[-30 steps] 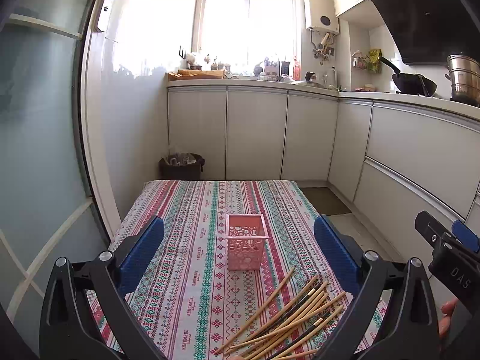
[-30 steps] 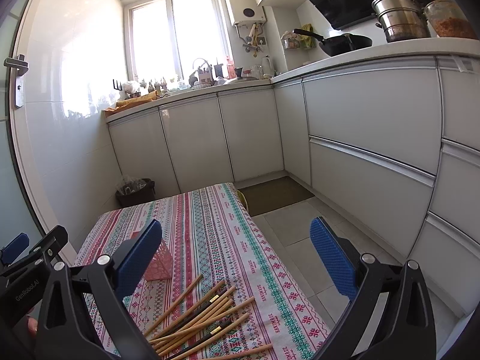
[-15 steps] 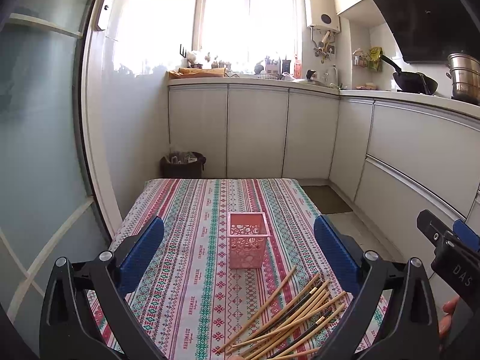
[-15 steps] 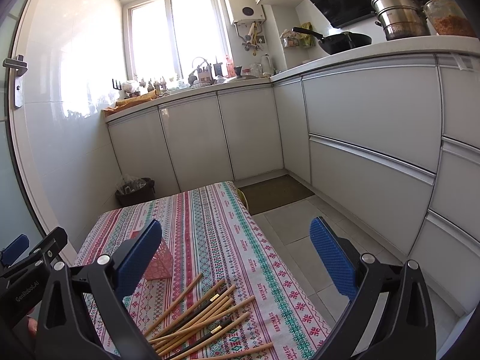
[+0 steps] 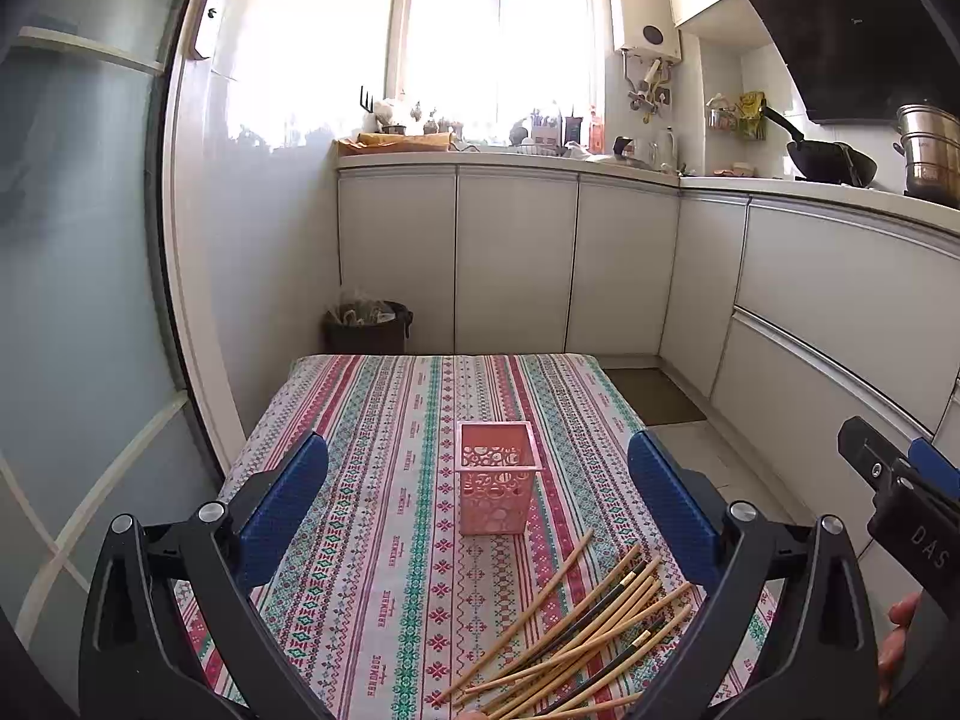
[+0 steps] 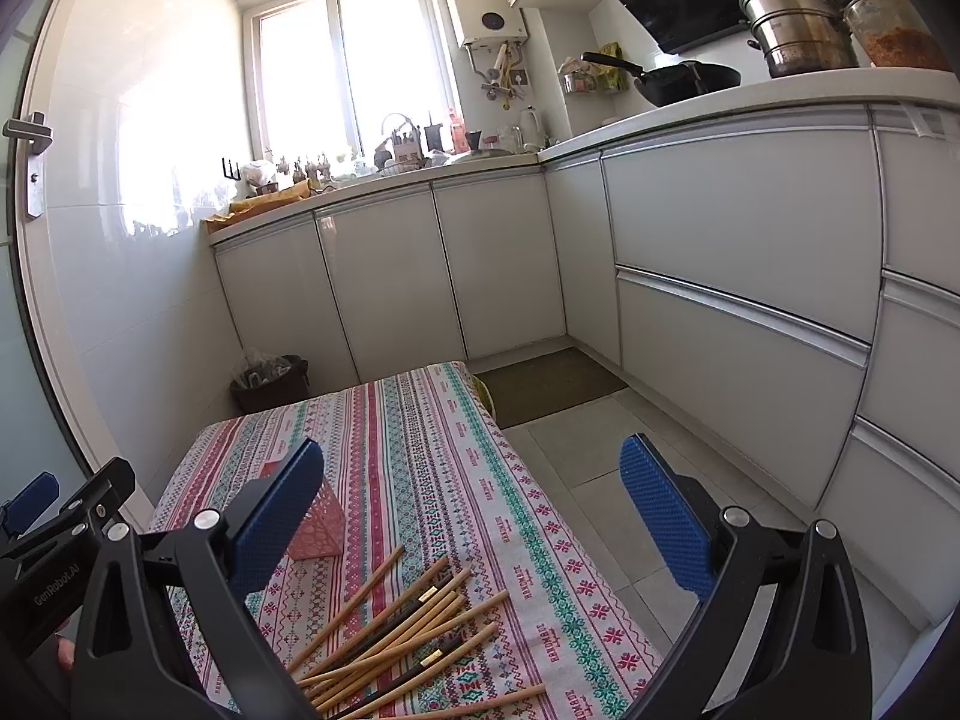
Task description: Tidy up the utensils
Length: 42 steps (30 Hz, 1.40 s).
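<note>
Chopsticks (image 5: pixel 576 636) diagonal, far ends rightward

Blown-out daylight from the window (image 5: pixel 498 36) glares on walls; sharp, fisheye-bent edges.

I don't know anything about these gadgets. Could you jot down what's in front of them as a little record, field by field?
Setting: a kitchen with white cabinets
Surface: table under a striped patterned cloth
Container: pink openwork basket, upright, nothing visible inside
Utensils: loose pile of chopsticks, mostly wooden and a few dark, lying on the cloth nearer the cameras than the basket
Left gripper: open, holding nothing
Right gripper: open, holding nothing
Task progress: no chopsticks in the basket
</note>
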Motion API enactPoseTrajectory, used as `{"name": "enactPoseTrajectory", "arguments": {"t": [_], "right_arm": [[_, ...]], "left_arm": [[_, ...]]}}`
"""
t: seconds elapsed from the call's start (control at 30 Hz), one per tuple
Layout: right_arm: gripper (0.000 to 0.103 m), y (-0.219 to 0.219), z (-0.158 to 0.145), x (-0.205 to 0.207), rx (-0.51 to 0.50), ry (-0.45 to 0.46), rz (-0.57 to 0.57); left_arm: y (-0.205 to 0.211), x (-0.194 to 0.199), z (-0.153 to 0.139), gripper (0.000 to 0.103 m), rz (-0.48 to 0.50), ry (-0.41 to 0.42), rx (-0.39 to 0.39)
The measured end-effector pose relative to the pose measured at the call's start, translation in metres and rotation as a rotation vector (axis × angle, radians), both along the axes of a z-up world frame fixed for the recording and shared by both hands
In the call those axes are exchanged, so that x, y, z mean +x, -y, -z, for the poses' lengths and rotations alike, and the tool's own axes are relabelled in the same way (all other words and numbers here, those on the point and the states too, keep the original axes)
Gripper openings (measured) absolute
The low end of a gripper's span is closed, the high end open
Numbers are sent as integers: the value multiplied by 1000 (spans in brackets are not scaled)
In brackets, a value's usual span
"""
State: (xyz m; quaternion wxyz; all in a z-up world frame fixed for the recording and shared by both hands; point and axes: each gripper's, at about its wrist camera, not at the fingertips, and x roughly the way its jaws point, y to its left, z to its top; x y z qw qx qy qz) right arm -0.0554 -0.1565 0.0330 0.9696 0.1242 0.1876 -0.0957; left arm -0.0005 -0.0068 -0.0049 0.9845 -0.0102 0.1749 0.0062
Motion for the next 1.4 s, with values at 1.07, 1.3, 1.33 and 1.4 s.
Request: {"name": "enactPoseTrajectory", "arguments": {"t": [1.07,1.3,1.33,1.4], "right_arm": [[96,36,6,3,69,-40,108],[96,95,24,8,305,-108,175],[96,100,26,9,327,-115,175],[96,110,30,11,376,-130,168]], "left_arm": [[22,34,14,96,194,-115,97],[76,82,87,96,640,-615,152],[84,88,99,96,666,-689,163],[93,96,118,96,671,-780,195]]}}
